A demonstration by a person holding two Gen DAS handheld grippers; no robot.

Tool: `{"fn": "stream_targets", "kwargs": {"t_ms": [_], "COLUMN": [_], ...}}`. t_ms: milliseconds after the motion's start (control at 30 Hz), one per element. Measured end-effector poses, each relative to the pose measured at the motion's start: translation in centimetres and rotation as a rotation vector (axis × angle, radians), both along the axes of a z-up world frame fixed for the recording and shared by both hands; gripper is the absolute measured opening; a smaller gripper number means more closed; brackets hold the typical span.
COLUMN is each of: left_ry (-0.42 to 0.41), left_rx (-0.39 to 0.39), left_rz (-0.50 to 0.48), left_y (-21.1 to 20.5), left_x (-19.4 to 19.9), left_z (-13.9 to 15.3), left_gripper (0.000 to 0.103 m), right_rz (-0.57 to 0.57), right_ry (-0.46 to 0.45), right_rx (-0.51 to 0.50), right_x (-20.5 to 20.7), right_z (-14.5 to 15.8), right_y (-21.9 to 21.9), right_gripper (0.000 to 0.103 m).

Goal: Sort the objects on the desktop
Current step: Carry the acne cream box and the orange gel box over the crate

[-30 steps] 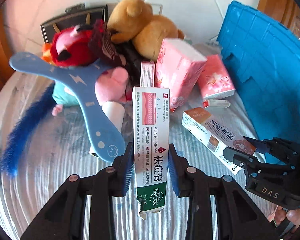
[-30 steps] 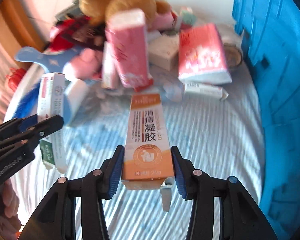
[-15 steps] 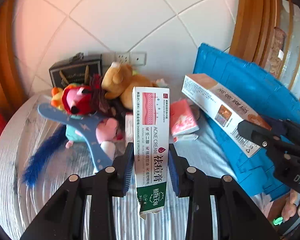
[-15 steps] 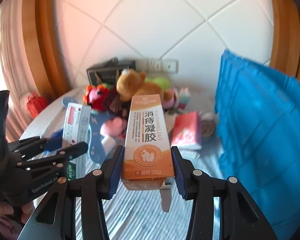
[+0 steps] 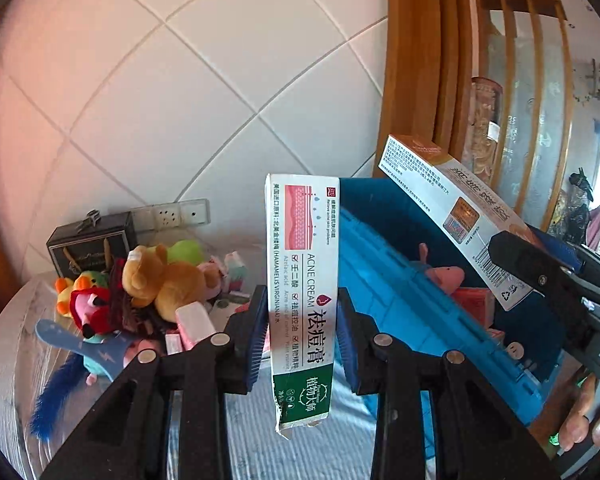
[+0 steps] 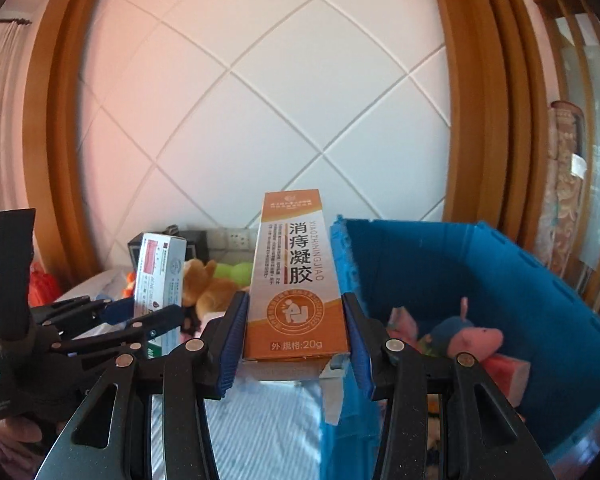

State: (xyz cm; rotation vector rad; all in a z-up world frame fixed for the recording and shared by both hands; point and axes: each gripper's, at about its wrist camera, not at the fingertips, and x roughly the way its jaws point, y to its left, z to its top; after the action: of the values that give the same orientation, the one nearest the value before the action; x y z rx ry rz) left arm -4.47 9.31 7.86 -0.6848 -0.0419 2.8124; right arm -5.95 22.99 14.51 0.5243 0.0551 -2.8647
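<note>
Tiled wall behind; each gripper (image 5: 302, 330) (image 6: 294, 334) pinches a slim carton (image 5: 300, 280) (image 6: 294, 280).

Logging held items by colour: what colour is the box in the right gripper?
Orange with a white panel: the box shows best in the right wrist view.

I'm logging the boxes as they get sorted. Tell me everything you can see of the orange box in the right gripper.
The orange box is a slim cardboard carton, orange with a white panel of dark Chinese characters, a round white emblem and "20g" near its lower end. The right gripper clamps its lower part between blue pads, so it stands nearly upright in the air beside the blue bin. Its bottom flap hangs open. The left wrist view shows white, barcoded faces.
</note>
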Motion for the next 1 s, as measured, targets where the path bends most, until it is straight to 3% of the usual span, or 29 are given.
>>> {"fn": "stream_targets", "kwargs": {"t_ms": [200, 400, 667, 900, 1000], "left_ry": [0.065, 0.087, -0.025, -0.120, -0.076], "left_rx": [0.001, 0.006, -0.034, -0.068, -0.093], "left_rz": [-0.074, -0.148, -0.196, -0.162, -0.139], "left_y": [6.4, 13.2, 21.0, 23.2, 23.3], "left_x": [-0.3, -0.6, -2.5, -4.0, -3.3], "left_z": [3.3, 5.6, 2.9, 0.4, 0.8], "left_gripper": [0.031, 0.031, 0.031, 0.031, 0.031], "right_rz": [-0.140, -0.250, -0.334, -0.336, -0.332], "right_ry": [0.047, 0.049, 0.006, -0.060, -0.085], "right_rx": [-0.019, -0.020, 0.043, 0.081, 0.088], "right_x": [0.7, 0.2, -1.3, -3.5, -4.1], "right_z": [1.7, 1.3, -0.7, -3.8, -4.8], "right_y": [6.6, 12.7, 19.0, 22.3, 22.7], "right_gripper": [0.045, 0.045, 0.045, 0.045, 0.045]}}
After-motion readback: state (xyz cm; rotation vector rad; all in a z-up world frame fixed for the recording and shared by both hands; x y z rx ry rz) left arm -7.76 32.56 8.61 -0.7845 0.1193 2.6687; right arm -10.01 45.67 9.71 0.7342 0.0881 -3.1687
